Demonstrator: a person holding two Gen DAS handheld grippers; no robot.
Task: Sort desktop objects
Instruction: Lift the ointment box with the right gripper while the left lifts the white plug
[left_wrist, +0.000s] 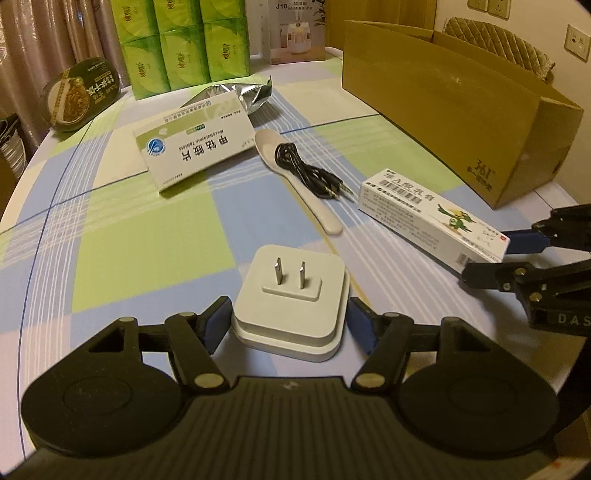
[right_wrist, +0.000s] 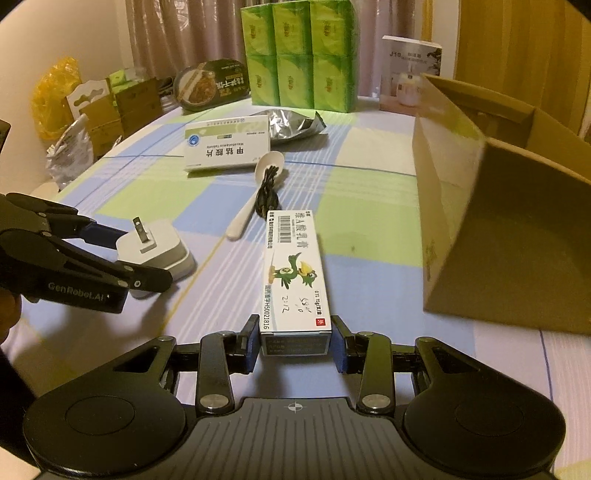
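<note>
Hand-held gripper (left_wrist: 290, 319) around plug adapter (left_wrist: 291, 302)

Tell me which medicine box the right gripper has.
The long narrow one with the green bird, between the right gripper pads; the flat wide box lies far off by the spoon.

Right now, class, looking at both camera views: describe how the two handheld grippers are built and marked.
Both are matte black plastic. The left gripper and right gripper each have jointed link arms with silver rivets, round side discs, a ribbed grey centre plate and blue pads on the fingers. White lettering runs along the sides; one reads GenRobot.AI.
</note>
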